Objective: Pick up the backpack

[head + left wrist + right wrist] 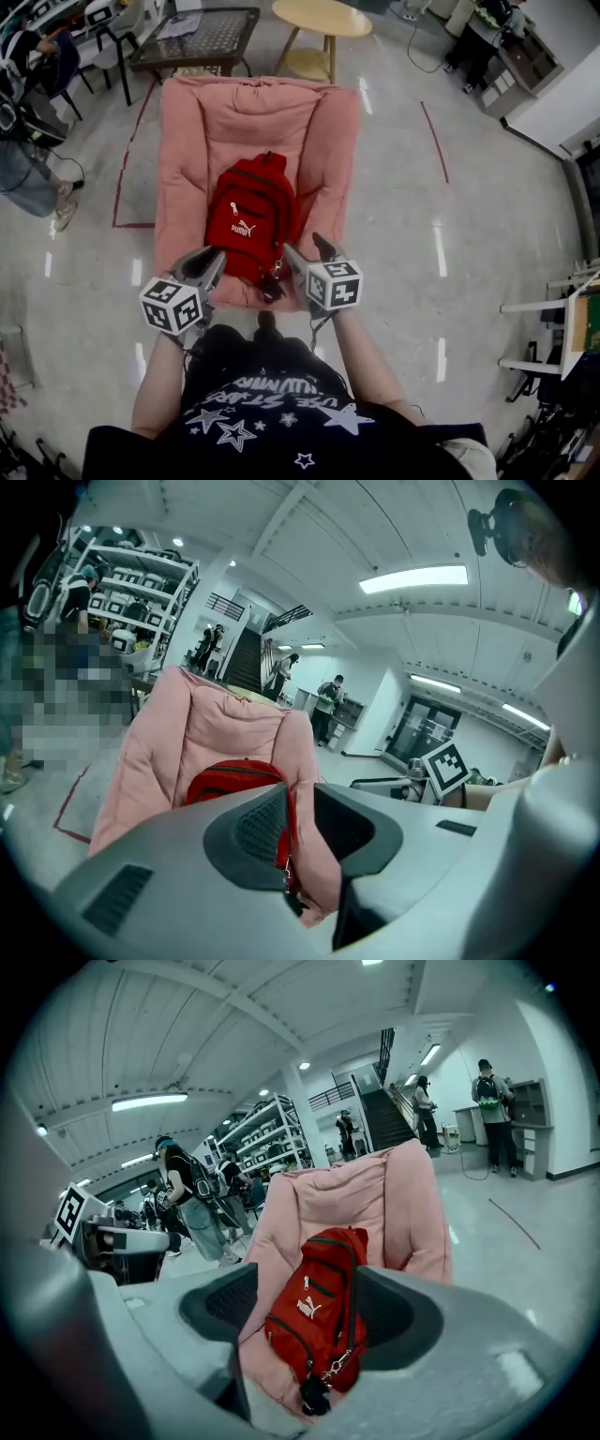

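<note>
The backpack (251,220) lies in the middle of the lounge chair (187,169), its top toward the chair's back. At the chair's near edge are the left gripper (210,261), over the left corner, and the right gripper (309,249), over the right. Behind the chair stand a low table (197,37), to the left, and a round side table (322,19), to the right.

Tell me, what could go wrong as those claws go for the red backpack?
The left gripper has its jaws barely apart, so it might shove the backpack rather than take it. The soft pink chair bulges around the bag; a jaw could pinch cushion too. The dangling charm might get grabbed instead.
</note>
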